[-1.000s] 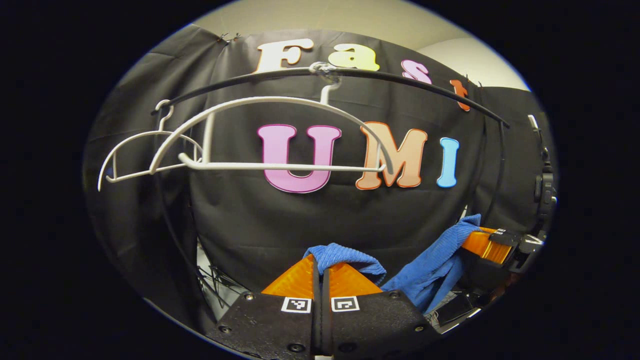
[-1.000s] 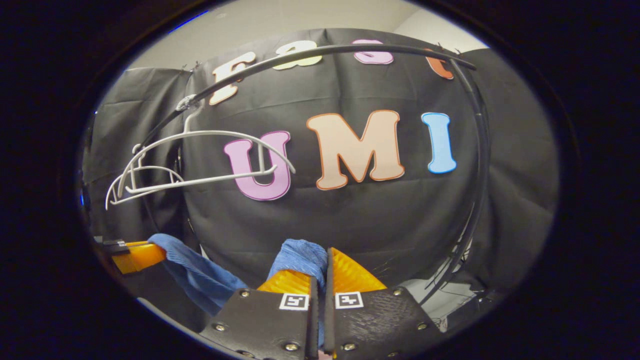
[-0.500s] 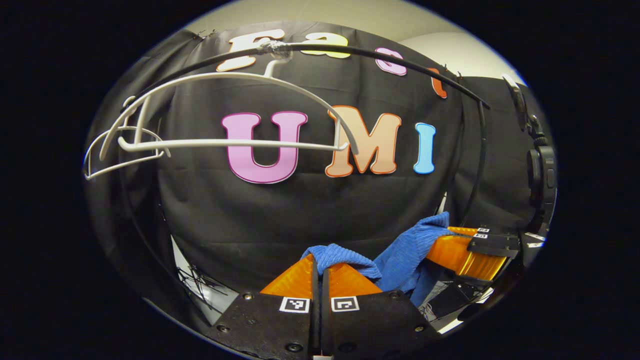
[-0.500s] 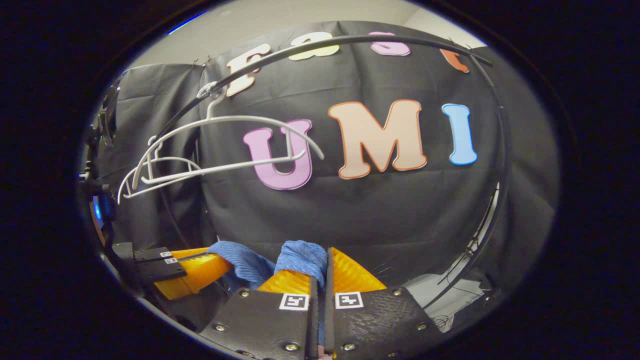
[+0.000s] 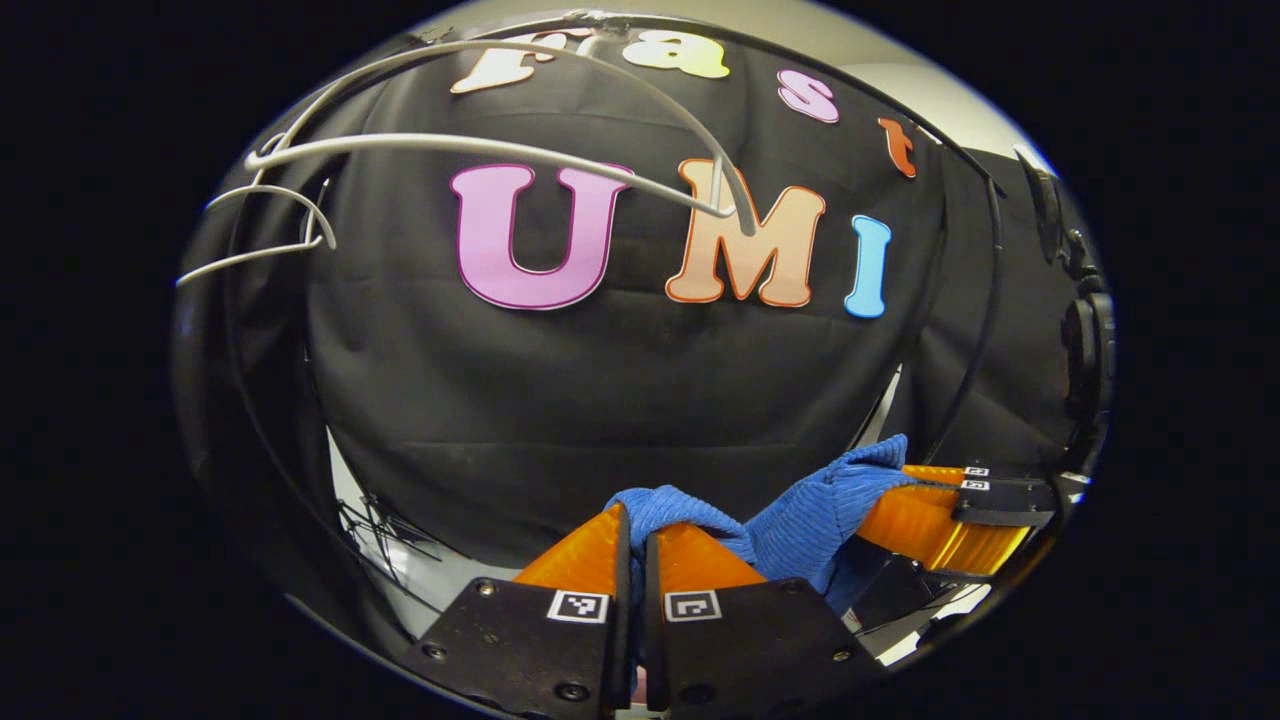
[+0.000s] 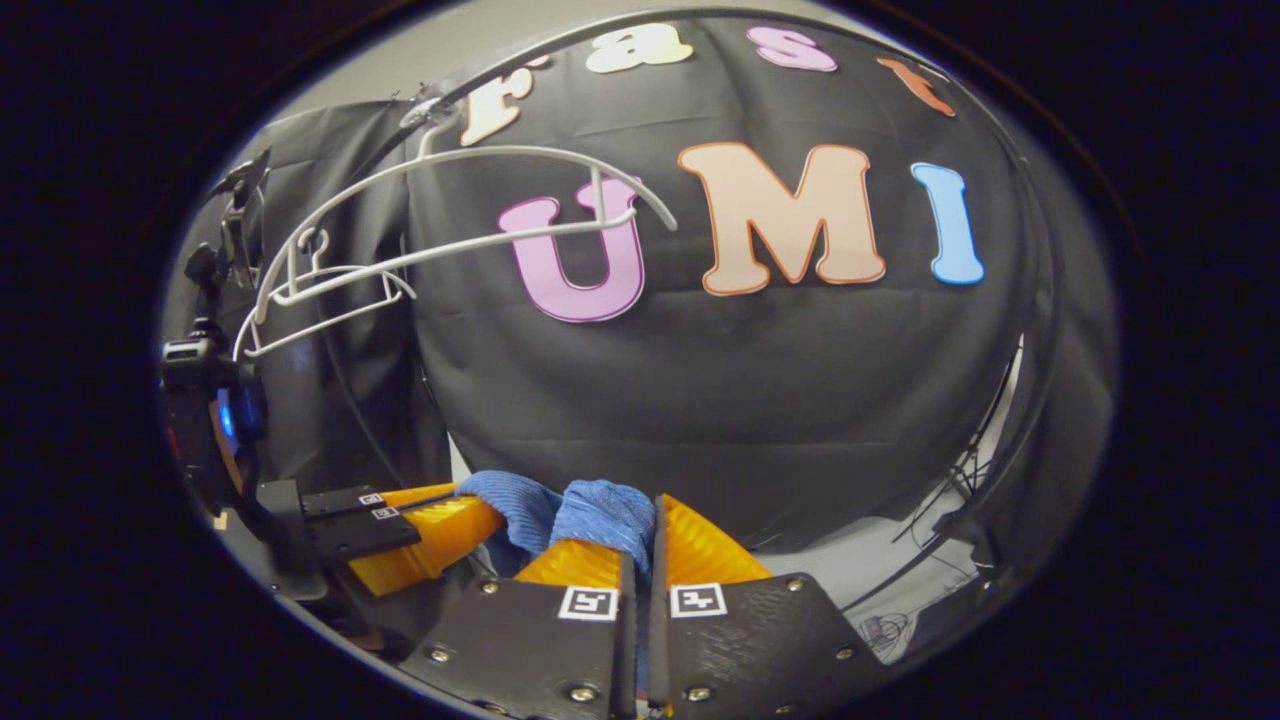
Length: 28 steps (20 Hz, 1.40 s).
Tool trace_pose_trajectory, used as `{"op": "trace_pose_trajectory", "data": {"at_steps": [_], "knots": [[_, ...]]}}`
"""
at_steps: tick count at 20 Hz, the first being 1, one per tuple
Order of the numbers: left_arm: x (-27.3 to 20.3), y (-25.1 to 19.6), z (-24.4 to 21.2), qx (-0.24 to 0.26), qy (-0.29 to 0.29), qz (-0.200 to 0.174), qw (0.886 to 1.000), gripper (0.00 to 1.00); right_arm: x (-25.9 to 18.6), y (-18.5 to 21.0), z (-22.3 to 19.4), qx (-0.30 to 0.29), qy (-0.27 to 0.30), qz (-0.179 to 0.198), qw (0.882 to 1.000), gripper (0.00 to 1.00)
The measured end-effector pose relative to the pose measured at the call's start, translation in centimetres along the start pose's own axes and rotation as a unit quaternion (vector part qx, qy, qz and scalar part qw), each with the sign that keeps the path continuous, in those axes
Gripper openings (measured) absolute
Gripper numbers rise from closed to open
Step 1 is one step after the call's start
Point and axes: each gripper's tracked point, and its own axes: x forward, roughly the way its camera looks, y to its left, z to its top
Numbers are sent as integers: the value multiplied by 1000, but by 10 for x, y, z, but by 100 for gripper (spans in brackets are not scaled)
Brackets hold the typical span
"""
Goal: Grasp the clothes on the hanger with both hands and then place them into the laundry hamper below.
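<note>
Both of your tongs are clamped on the blue garment [image 5: 790, 515], each pair pressed together with a fold of the ribbed cloth bunched up between the fingers. In the left gripper view your left tongs [image 5: 632, 535] sit at the near bottom centre, with cloth puffing out over the tips, and the garment runs from there to the right, where your right tongs [image 5: 905, 490] bite its other end just beside them. In the right gripper view your right tongs [image 6: 640, 530] pinch a blue wad at the bottom centre, and your left tongs [image 6: 470, 515] come in from the lower left, holding the same cloth so that little fabric spans between the two. Two white hangers [image 5: 480, 150] hang bare from the dark curved rail [image 5: 960, 200], up and to the left, well apart from the garment; in the right gripper view the hangers [image 6: 440, 250] sit at upper left against the black cloth wall [image 6: 720, 400]. You hold the garment low, far beneath the hangers.
</note>
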Motion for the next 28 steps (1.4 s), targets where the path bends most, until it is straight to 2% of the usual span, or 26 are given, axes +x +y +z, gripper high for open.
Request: {"op": "trace_pose_trajectory", "data": {"at_steps": [5, 6, 7, 9, 12, 13, 14, 17, 18, 21, 23, 28], "knots": [[27, 3, -43, 30, 26, -20, 999, 8, 29, -7, -46, -14, 35, -13, 999, 5], [32, 5, -52, 36, 29, -19, 999, 1, 35, -11, -57, -17, 42, -15, 999, 5], [37, 6, -61, 42, 33, -17, 998, 8, 42, -16, -66, -20, 47, -20, 999, 5], [45, 9, -75, 46, 39, -15, 998, 10, 51, -29, -86, -19, 62, -34, 997, 5], [46, 11, -97, 41, 62, -13, 997, 20, 49, -43, -113, -32, 80, -53, 995, 11], [43, 10, -97, 44, 59, -16, 997, 24, 45, -47, -117, -39, 82, -57, 994, 17], [41, 6, -93, 53, 53, -22, 997, 34, 40, -47, -122, -40, 82, -53, 994, 31], [29, -5, -88, 88, 43, -42, 994, 61, 24, -46, -113, -26, 66, -49, 996, 98], [24, -8, -88, 90, 45, -47, 994, 70, 16, -47, -106, -26, 60, -53, 996, 98], [5, -10, -83, 81, 47, -49, 994, 70, -5, -49, -87, -20, 39, -66, 997, 98], [-8, -9, -71, 80, 37, -43, 995, 81, -23, -52, -72, -13, 22, -77, 997, 99], [-41, -6, -44, 59, 16, -27, 998, 89, -63, -48, -42, -4, -19, -95, 995, 99]]}}
